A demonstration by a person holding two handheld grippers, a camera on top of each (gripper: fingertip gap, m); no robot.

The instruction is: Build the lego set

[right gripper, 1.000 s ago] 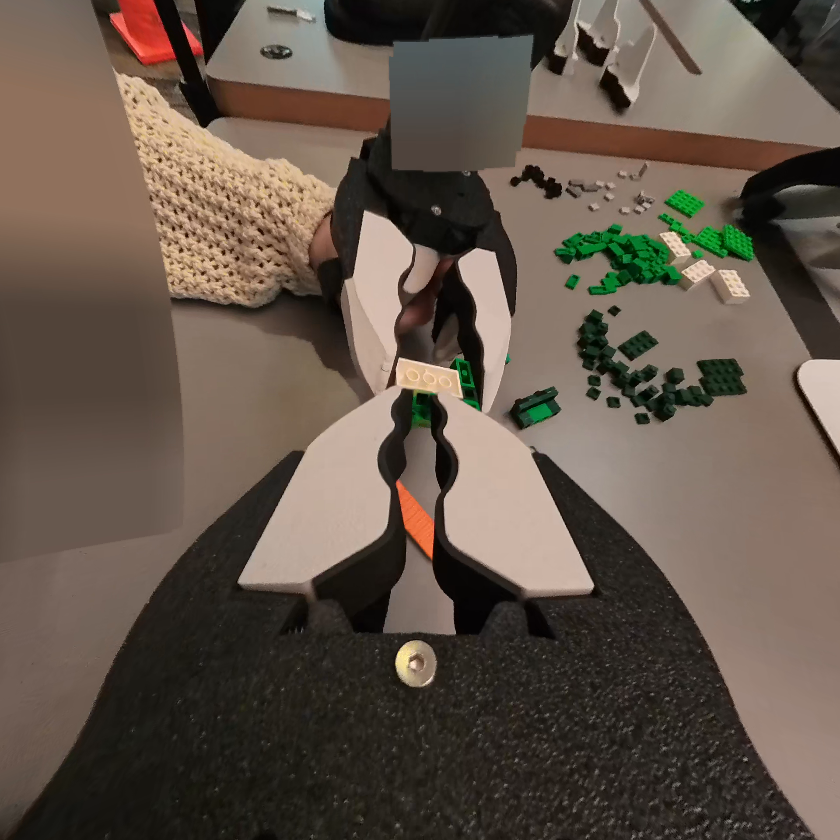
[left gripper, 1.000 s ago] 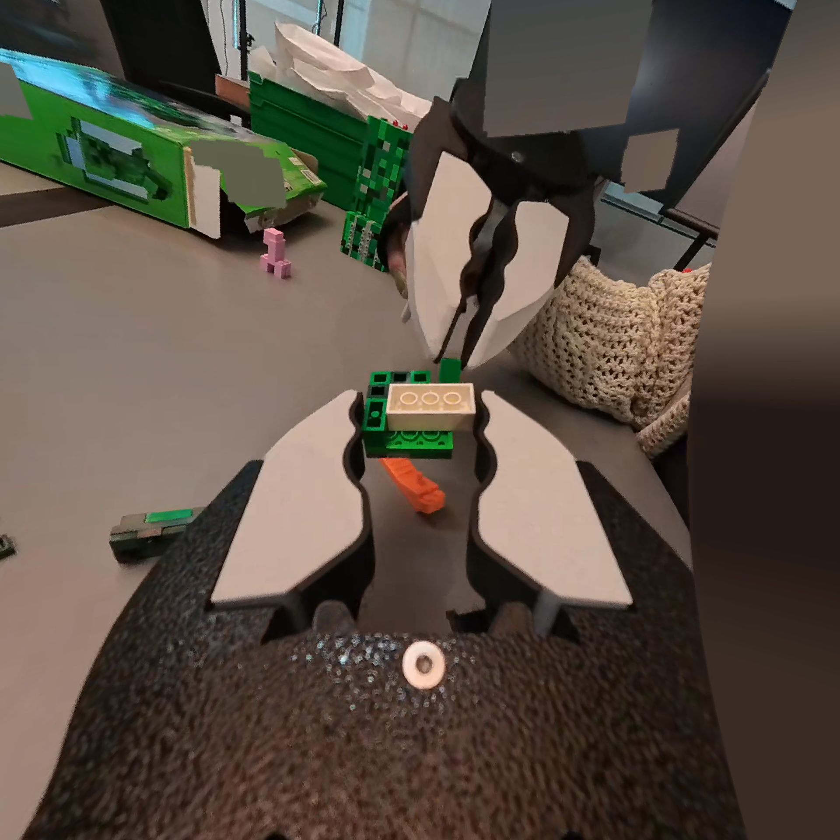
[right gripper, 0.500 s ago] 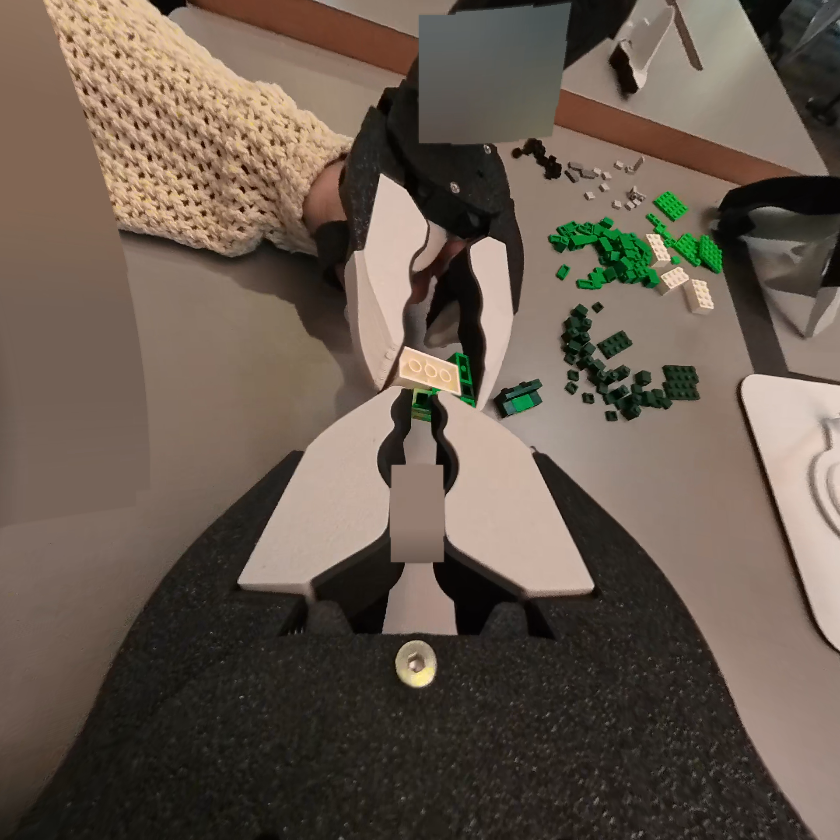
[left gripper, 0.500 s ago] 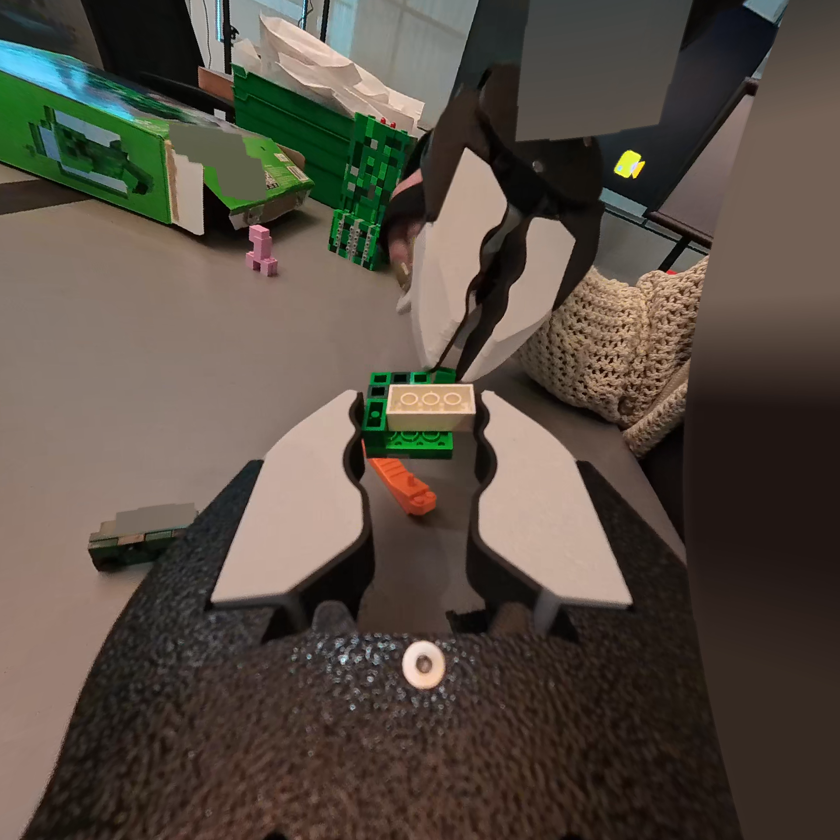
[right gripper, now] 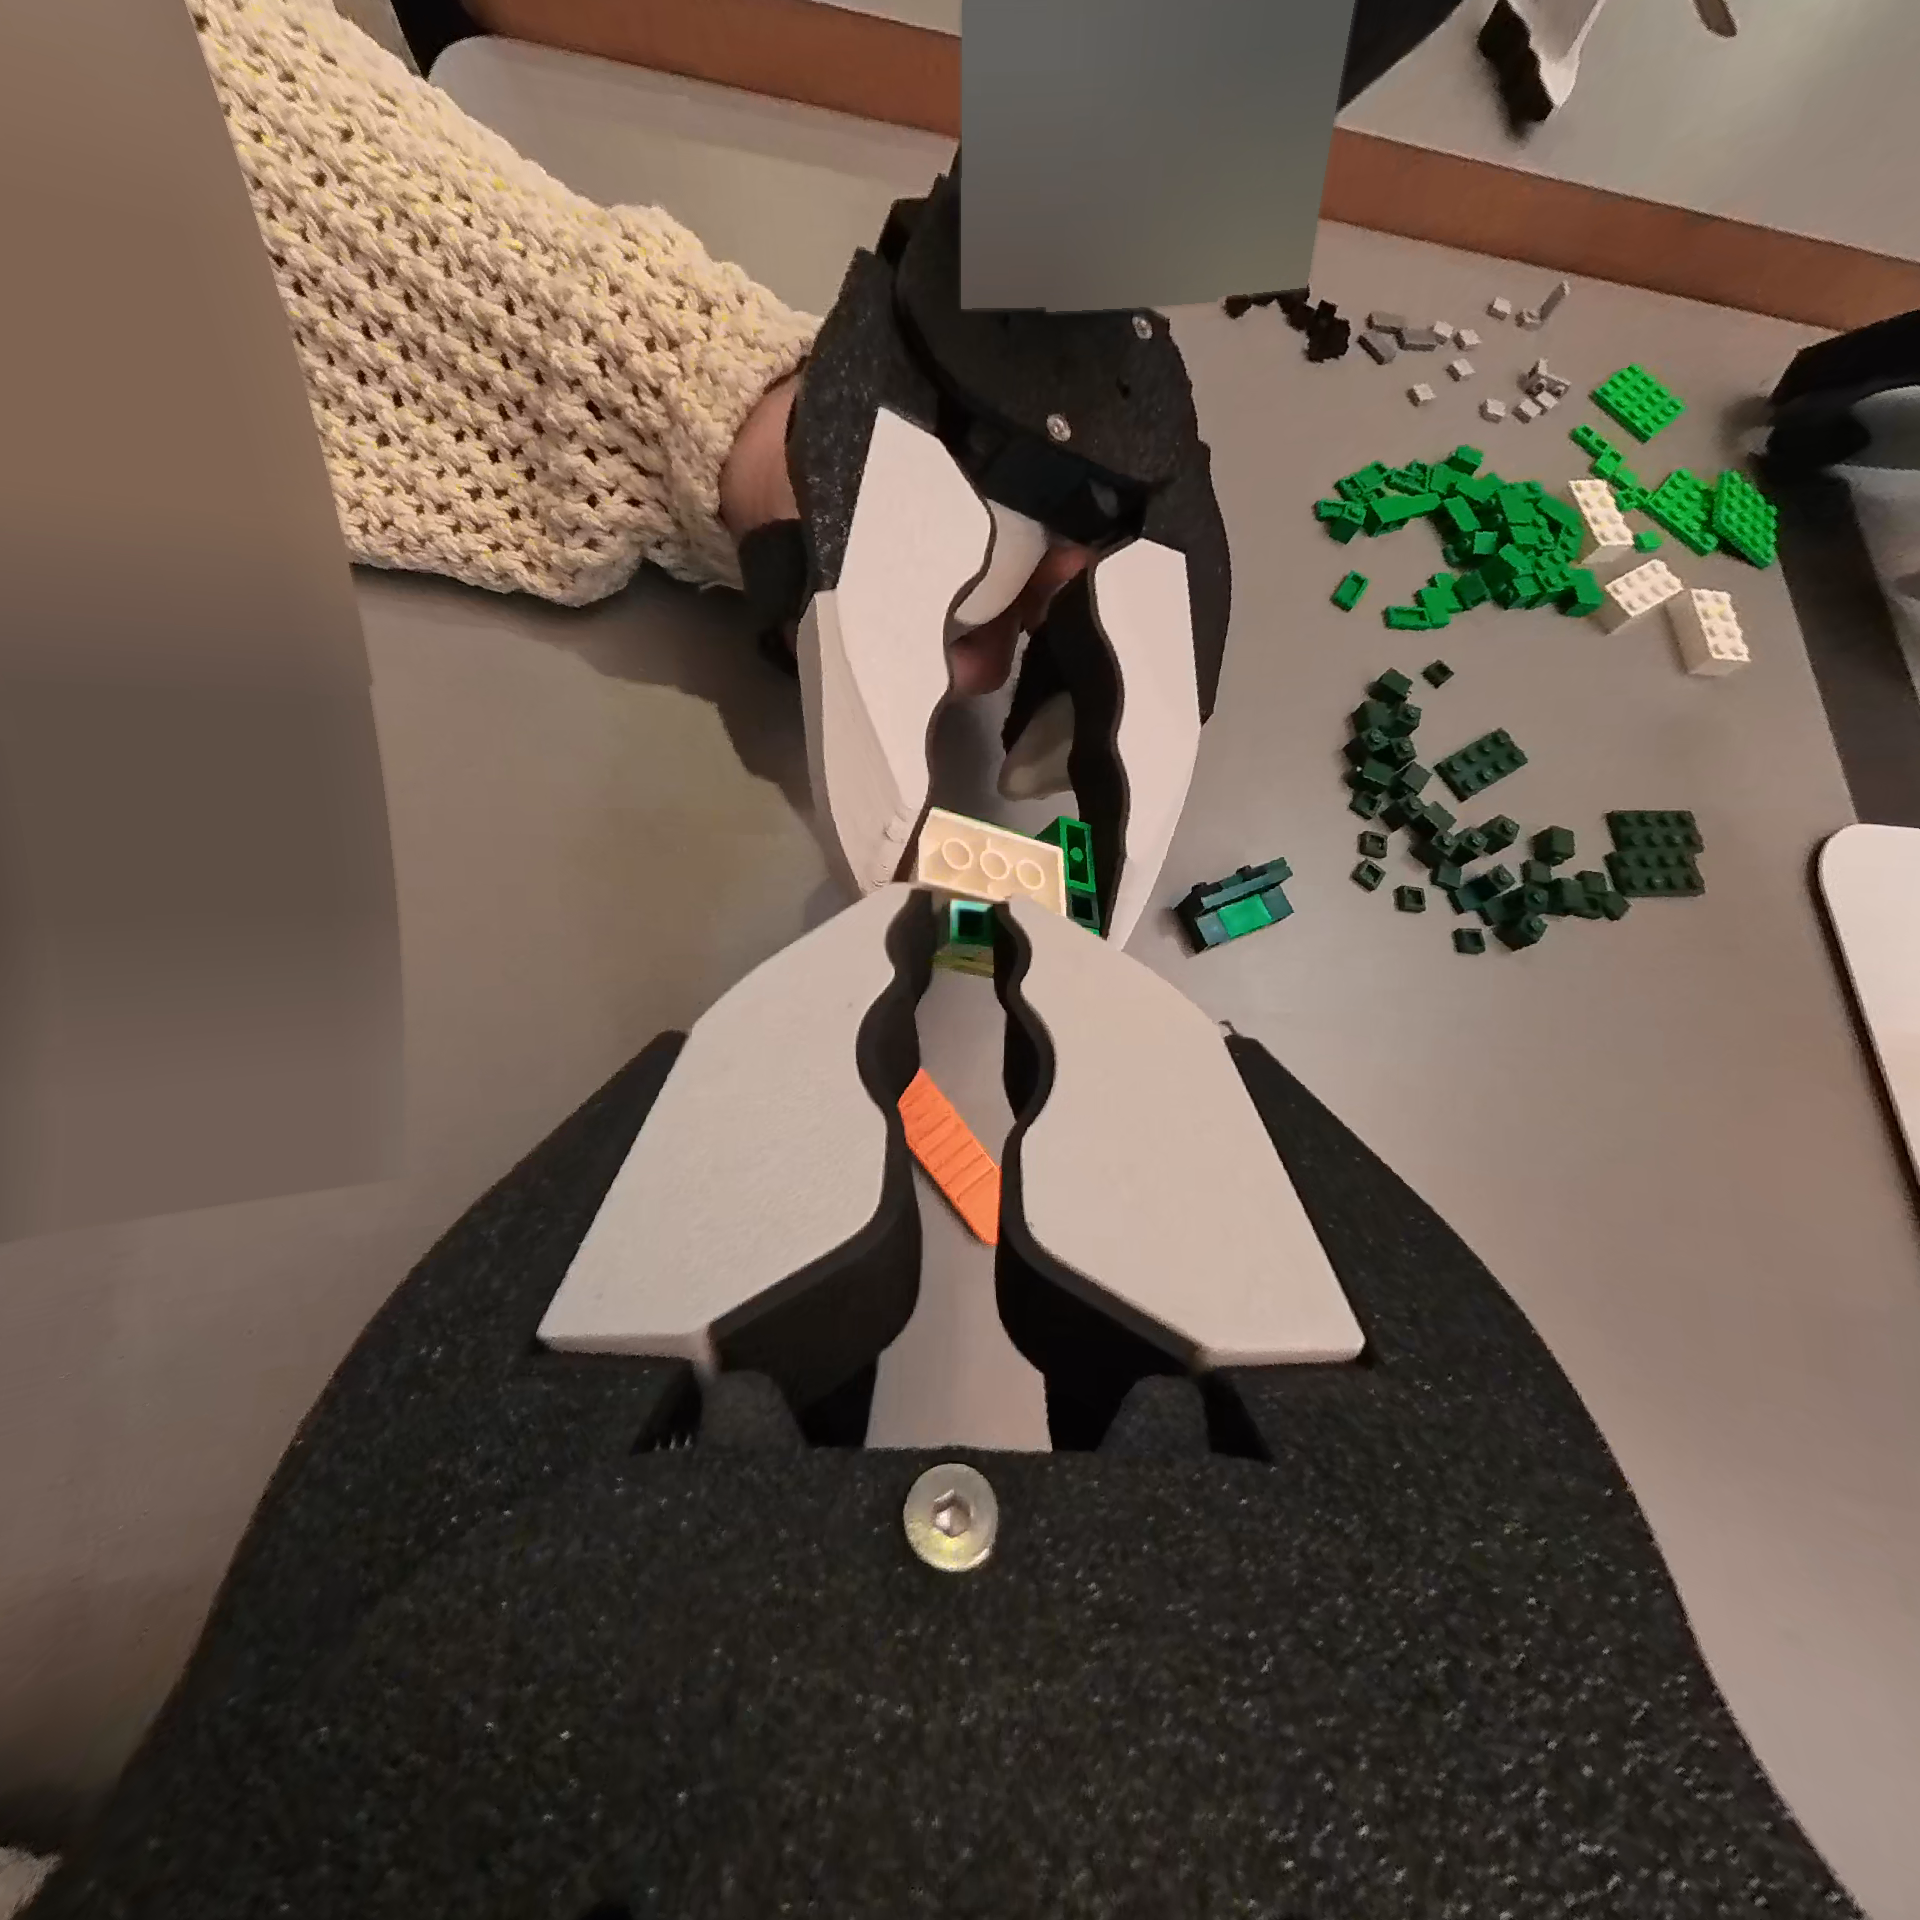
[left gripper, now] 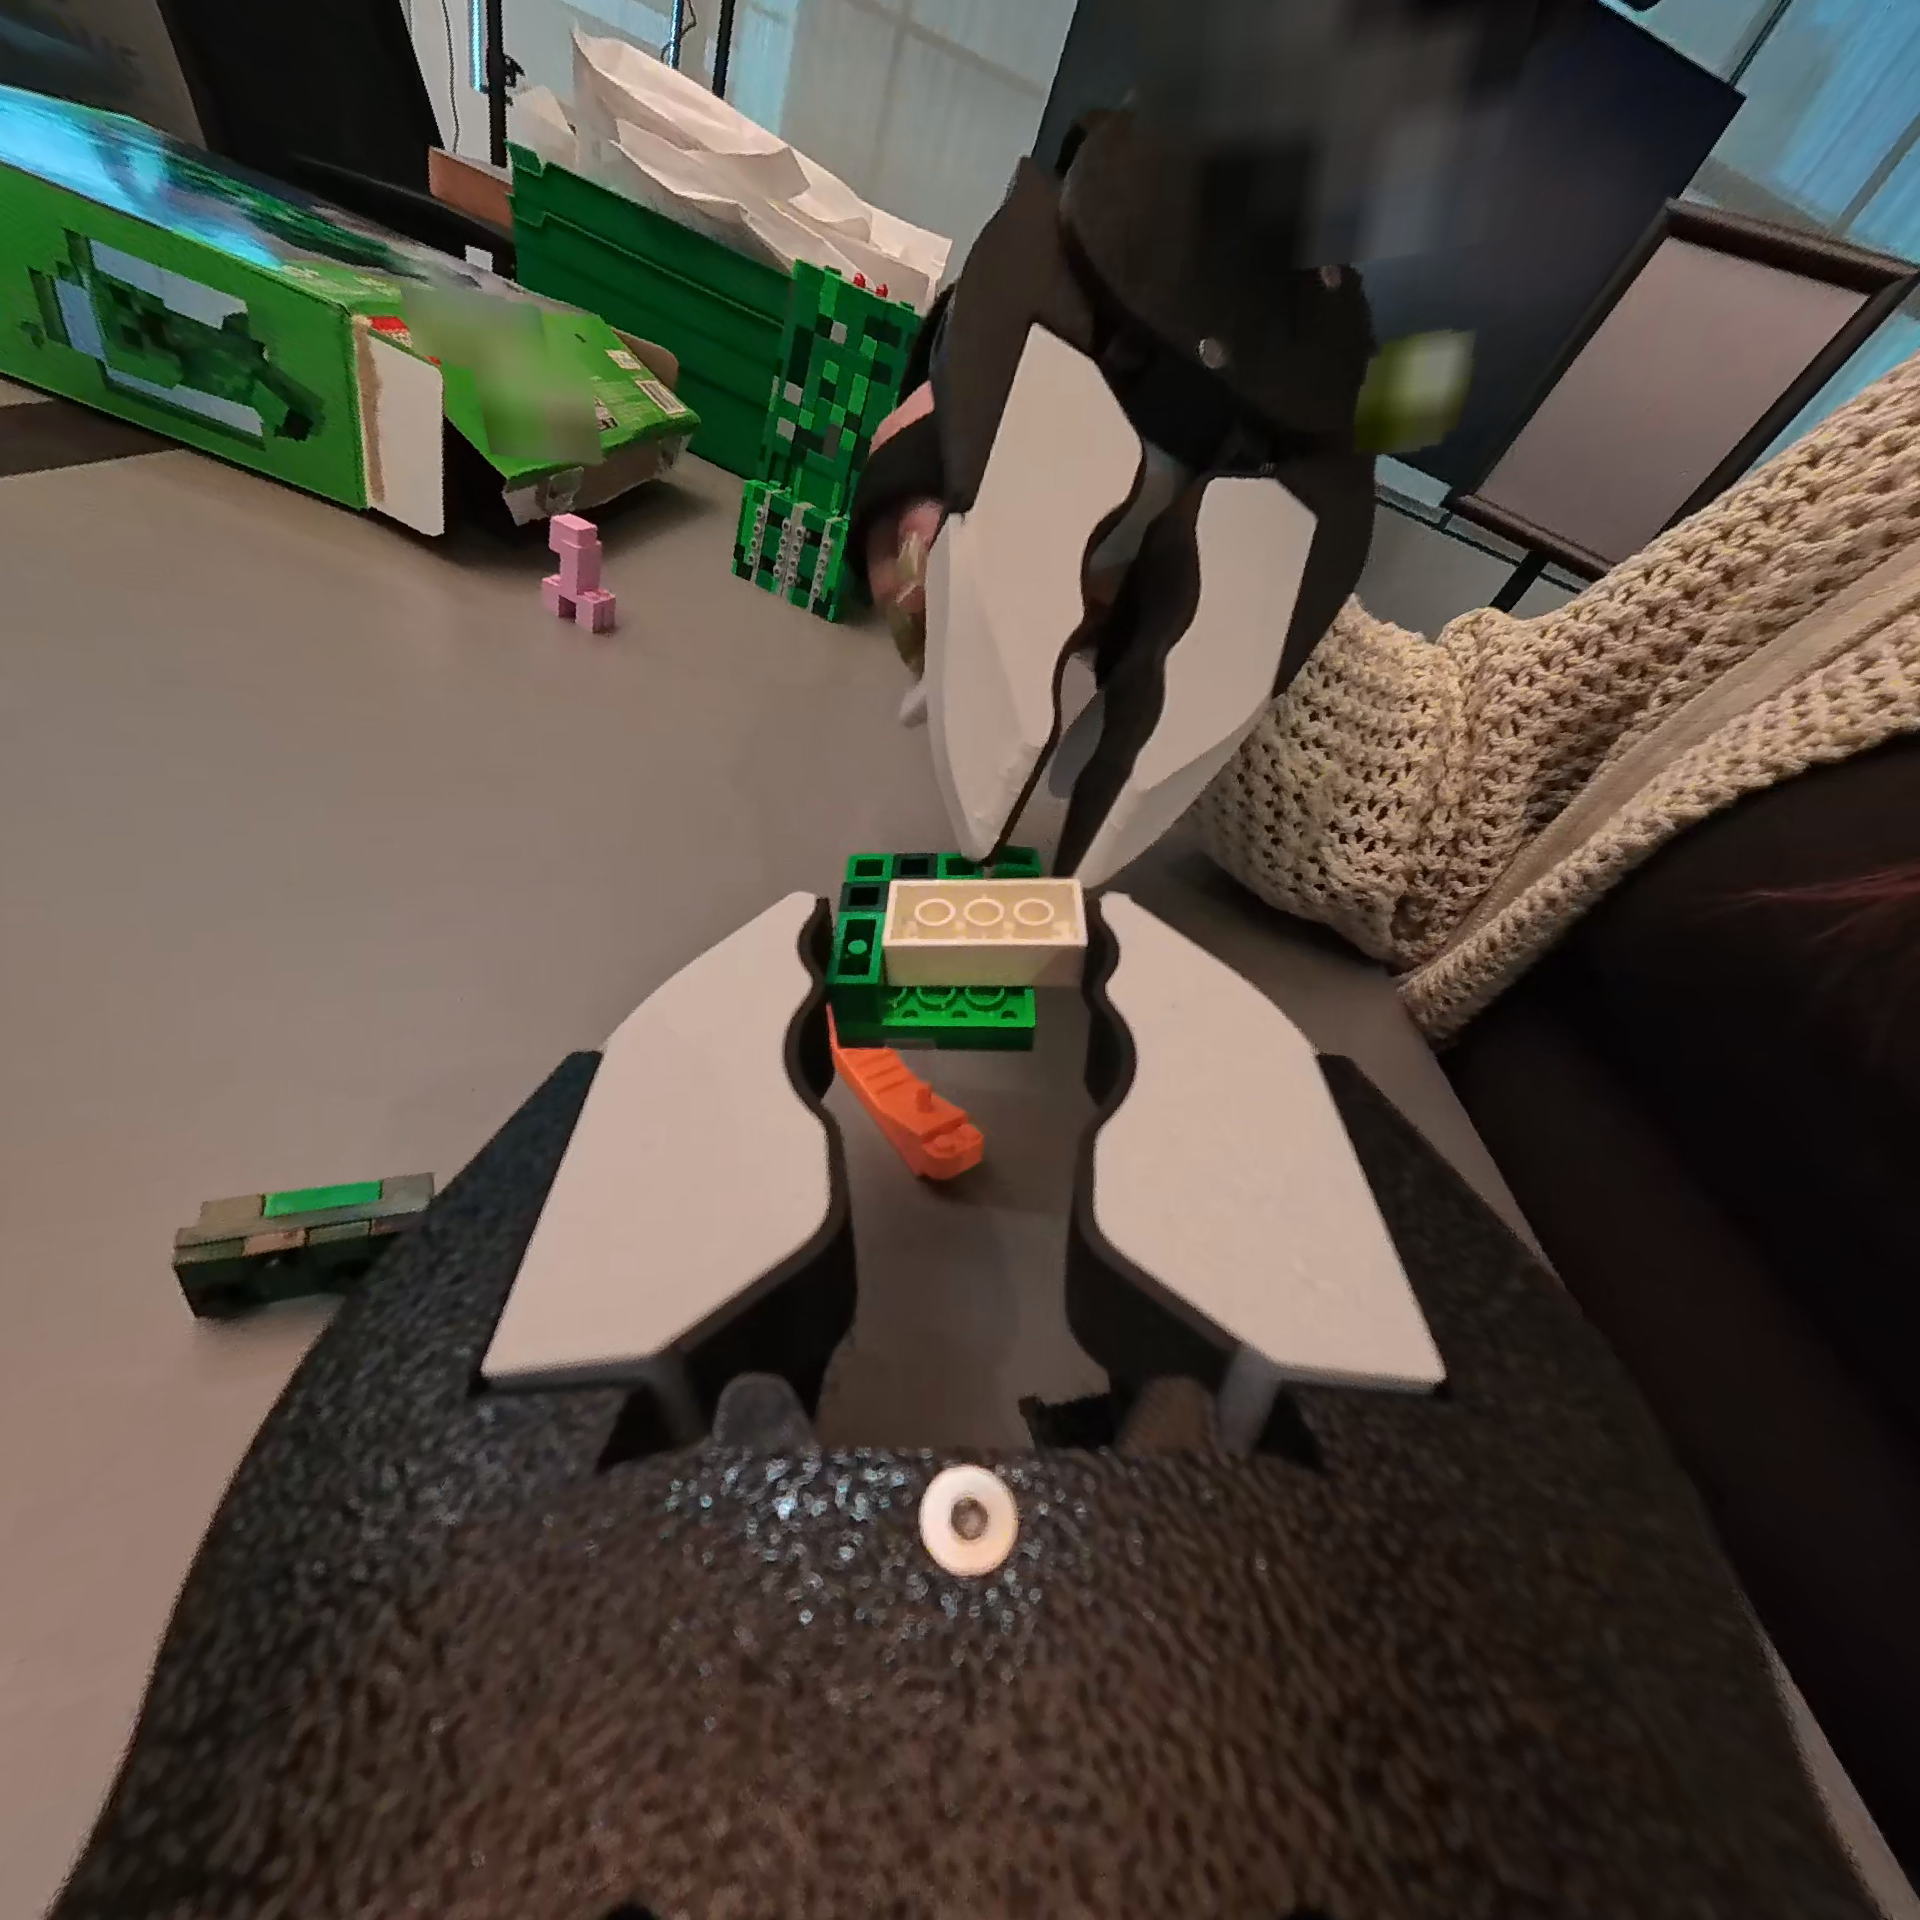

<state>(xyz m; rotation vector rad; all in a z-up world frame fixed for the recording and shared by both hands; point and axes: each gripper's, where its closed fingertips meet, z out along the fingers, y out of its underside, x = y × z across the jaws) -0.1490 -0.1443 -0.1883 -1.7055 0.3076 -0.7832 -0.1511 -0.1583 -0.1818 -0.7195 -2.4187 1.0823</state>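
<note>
My left gripper (left gripper: 958,916) is shut on a small build (left gripper: 935,1018) of green bricks with a white brick (left gripper: 982,925) on top, held above the table. It also shows in the right wrist view (right gripper: 992,868). My right gripper (left gripper: 1023,847) comes down from the far side. It is shut on a small green brick (right gripper: 971,923) and its tips touch the build's far edge. In the right wrist view the right gripper (right gripper: 954,916) meets the left gripper (right gripper: 997,894) tip to tip. An orange brick separator (left gripper: 914,1112) lies on the table below.
Piles of bright green (right gripper: 1475,540), dark green (right gripper: 1455,821), white (right gripper: 1662,603) and grey (right gripper: 1455,353) bricks lie to the right. A small dark green piece (left gripper: 301,1236) lies nearby. A green box (left gripper: 208,343), a green figure (left gripper: 821,436) and a pink figure (left gripper: 577,577) stand farther off. A knit sleeve (right gripper: 468,364) rests on the table. The grippers are tip to tip, or close to it. The orange brick separator (left gripper: 914,1112) is about equally far from each gripper, around 8 cm.
My right gripper has brought the small green brick down from just above the build onto its far edge. My left gripper has kept hold of the build, almost still.
</note>
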